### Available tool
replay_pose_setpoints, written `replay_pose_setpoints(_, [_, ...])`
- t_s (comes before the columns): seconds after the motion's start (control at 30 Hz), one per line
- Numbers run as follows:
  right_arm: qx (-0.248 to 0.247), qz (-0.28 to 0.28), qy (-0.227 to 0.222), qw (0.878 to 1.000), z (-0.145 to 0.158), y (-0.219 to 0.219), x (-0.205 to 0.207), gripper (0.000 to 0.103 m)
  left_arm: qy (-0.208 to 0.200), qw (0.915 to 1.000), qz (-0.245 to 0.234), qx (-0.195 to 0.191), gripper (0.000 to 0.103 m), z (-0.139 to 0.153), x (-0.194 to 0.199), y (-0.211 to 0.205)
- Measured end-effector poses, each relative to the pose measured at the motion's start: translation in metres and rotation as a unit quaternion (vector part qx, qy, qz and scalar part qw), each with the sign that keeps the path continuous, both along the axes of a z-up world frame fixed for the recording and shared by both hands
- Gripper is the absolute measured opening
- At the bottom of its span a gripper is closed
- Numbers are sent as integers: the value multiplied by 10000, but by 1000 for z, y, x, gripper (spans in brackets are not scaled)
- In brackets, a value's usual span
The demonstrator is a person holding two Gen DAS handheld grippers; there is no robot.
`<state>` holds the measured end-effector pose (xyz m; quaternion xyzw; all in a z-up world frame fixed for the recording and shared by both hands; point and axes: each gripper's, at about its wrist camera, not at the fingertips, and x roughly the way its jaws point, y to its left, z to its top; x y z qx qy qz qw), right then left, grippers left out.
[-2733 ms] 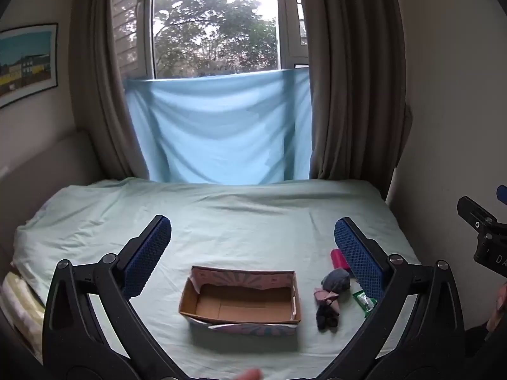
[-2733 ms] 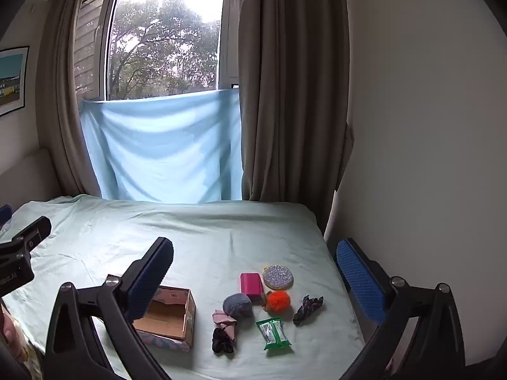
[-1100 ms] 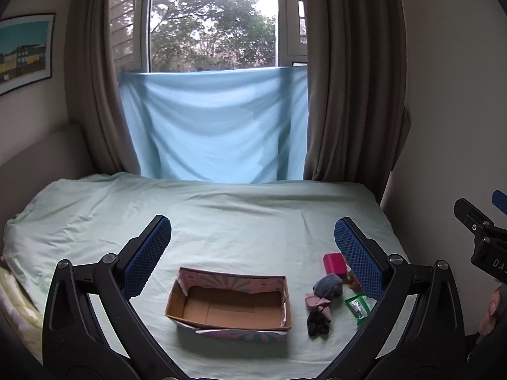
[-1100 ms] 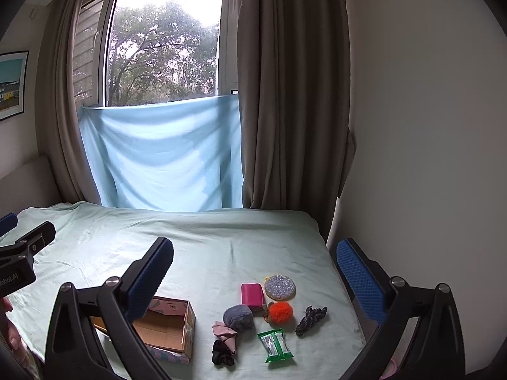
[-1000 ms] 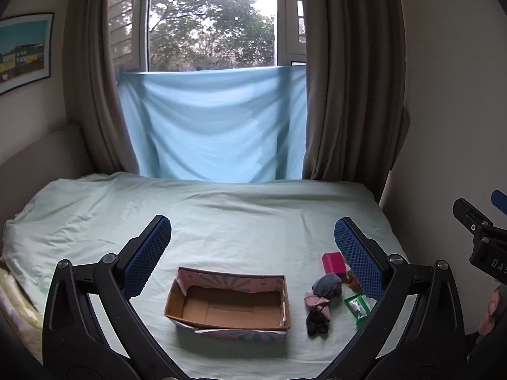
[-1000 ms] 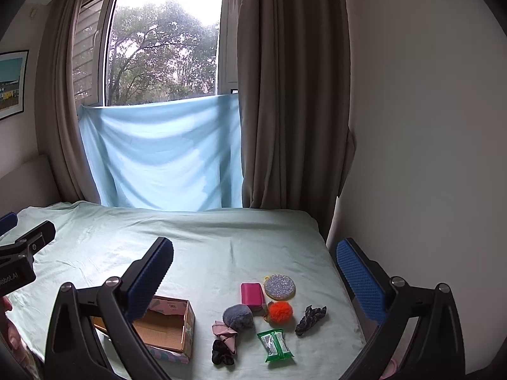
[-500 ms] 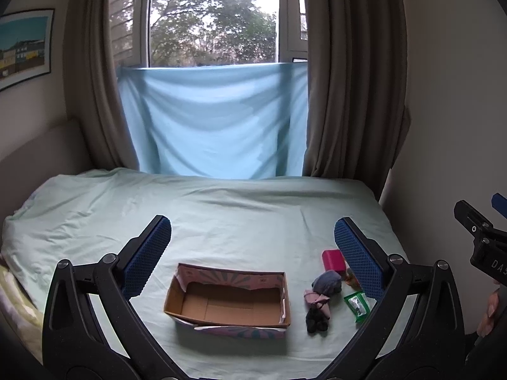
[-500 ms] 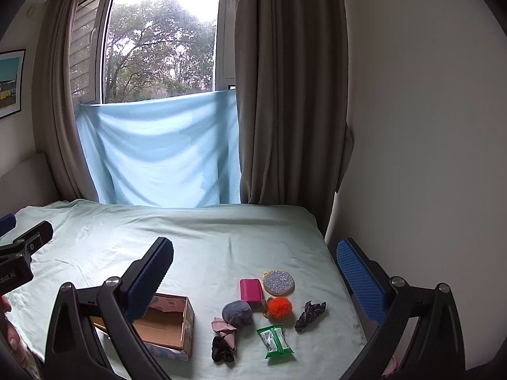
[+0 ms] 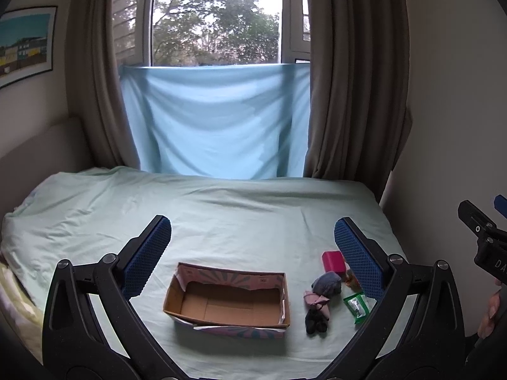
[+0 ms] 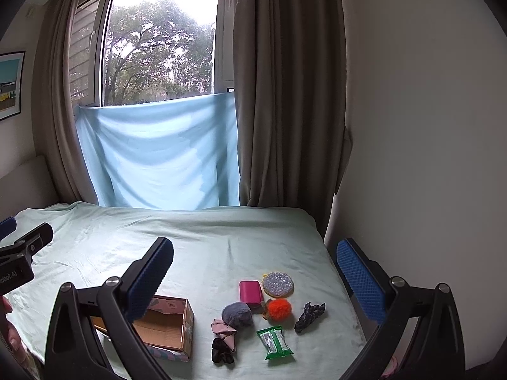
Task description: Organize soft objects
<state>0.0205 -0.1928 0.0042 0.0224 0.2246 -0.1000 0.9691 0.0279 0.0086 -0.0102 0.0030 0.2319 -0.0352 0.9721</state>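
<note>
Now both grippers, the left gripper [image 9: 252, 250] and the right gripper [image 10: 253, 272], are hovering above the bed [image 9: 221, 215], jaws spread wide and holding nothing. The cardboard box [image 9: 228, 300] is lying empty, and the soft objects [image 10: 250, 313] are sitting just beside it on the sheet.

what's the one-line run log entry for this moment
stage: pre-grasp | left tool: open, empty | right tool: open, empty | cardboard box: empty | soft items: on bed, right of box
</note>
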Motion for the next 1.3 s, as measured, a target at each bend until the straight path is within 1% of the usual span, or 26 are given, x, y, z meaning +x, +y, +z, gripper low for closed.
replay_pose_setpoints(0.33, [-3, -8, -8, 10000, -1, 0, 1, 103, -6, 10000, -13, -9, 102, -2, 2, -1])
replay_pose_setpoints(0.53, [-14, -8, 2, 10000, -1, -5, 4, 103, 60, 10000, -25, -55, 102, -6, 7, -6])
replay_pose_setpoints(0.67, [11, -2, 43, 10000, -3, -12, 7, 103, 187, 9998, -21, -54, 102, -11, 15, -14])
replay_pose_setpoints(0.8, [94, -24, 203, 9997, -10, -29, 17, 103, 405, 9992, -46, -34, 102, -17, 31, -26])
replay_pose_setpoints(0.93, [150, -39, 442, 9989, -28, -53, 31, 103, 768, 9969, -169, 4, 102, -29, 62, -51])
replay_pose_setpoints(1.0, [161, -26, 594, 9981, -43, -68, 40, 103, 960, 9950, -270, 0, 102, -39, 78, -67])
replay_pose_setpoints(1.13, [235, 0, 942, 9953, -80, -99, 62, 103, 1421, 9890, -420, 50, 102, -72, 118, -107])
replay_pose_setpoints(1.3, [324, 4, 1302, 9910, -124, -135, 89, 103, 1882, 9804, -571, 79, 102, -117, 166, -152])
